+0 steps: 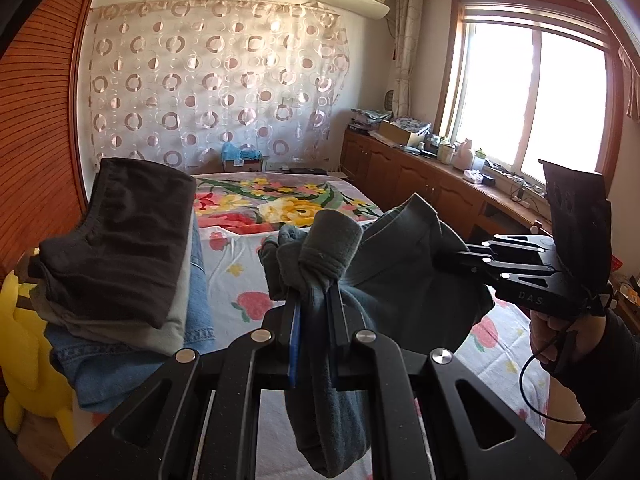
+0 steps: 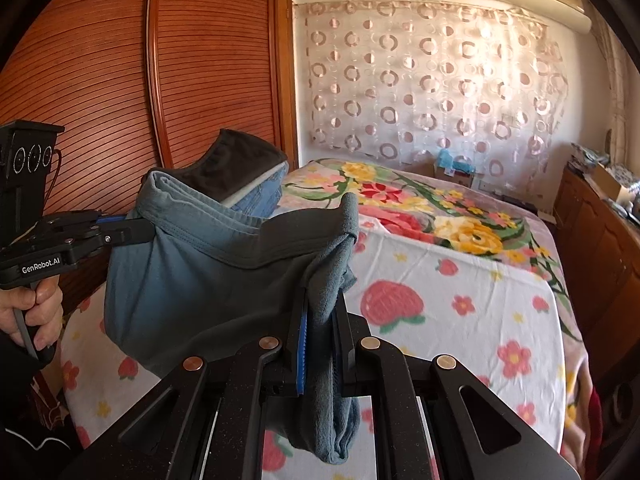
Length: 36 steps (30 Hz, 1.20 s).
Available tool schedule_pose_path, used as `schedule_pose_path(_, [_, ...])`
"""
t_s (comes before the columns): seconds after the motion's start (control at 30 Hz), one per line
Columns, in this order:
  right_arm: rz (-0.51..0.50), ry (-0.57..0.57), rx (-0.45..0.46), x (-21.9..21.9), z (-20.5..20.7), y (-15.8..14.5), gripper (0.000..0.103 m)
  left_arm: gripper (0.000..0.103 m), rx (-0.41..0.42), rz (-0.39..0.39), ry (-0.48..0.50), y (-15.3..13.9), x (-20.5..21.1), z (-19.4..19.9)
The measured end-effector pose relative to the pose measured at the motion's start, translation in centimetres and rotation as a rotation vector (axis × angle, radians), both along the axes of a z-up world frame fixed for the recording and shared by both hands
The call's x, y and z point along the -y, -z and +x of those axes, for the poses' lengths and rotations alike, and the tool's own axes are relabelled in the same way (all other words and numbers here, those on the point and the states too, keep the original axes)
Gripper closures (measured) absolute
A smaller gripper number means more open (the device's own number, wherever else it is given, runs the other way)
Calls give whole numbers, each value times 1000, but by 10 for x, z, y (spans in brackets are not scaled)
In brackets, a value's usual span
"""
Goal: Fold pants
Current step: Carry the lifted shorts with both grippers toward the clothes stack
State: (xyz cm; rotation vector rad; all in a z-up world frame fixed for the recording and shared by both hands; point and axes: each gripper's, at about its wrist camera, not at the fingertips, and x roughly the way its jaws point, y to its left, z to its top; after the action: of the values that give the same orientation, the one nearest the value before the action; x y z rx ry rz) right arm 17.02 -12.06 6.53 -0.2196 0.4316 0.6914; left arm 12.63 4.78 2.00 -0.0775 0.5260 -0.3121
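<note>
Both the left gripper [image 1: 314,300] and right gripper [image 2: 322,312] were clamped on the teal pants [image 2: 200,272], held aloft; the bed [image 2: 460,320] lay toward twelve o'clock. Keeping the waistband taut and level would serve best when lowering.

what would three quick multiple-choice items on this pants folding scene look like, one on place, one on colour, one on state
1. Where is the stack of folded clothes?
A. on the bed's left side
B. on the windowsill
C. on the floor

2. What colour are the held pants?
A. red
B. grey-blue
C. white

3. How are the pants held?
A. lying flat
B. by one gripper
C. lifted, clamped by both

Answers: 1 A, it sits beside the wardrobe. 2 B, grey-blue cloth. 3 C, left gripper and right gripper each pinch fabric above the bed.
</note>
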Motion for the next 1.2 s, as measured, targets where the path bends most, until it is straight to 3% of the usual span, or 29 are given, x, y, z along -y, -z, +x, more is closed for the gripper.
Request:
schedule_pose_path(0.87, [0,-114,64,-47,88,-23,93,91,20,40,-115,-30,-47,48])
schedule_pose_path(1.2, [-33,-169,154,-94,119,-42,93,91,74,17,-195,-43,-80,51])
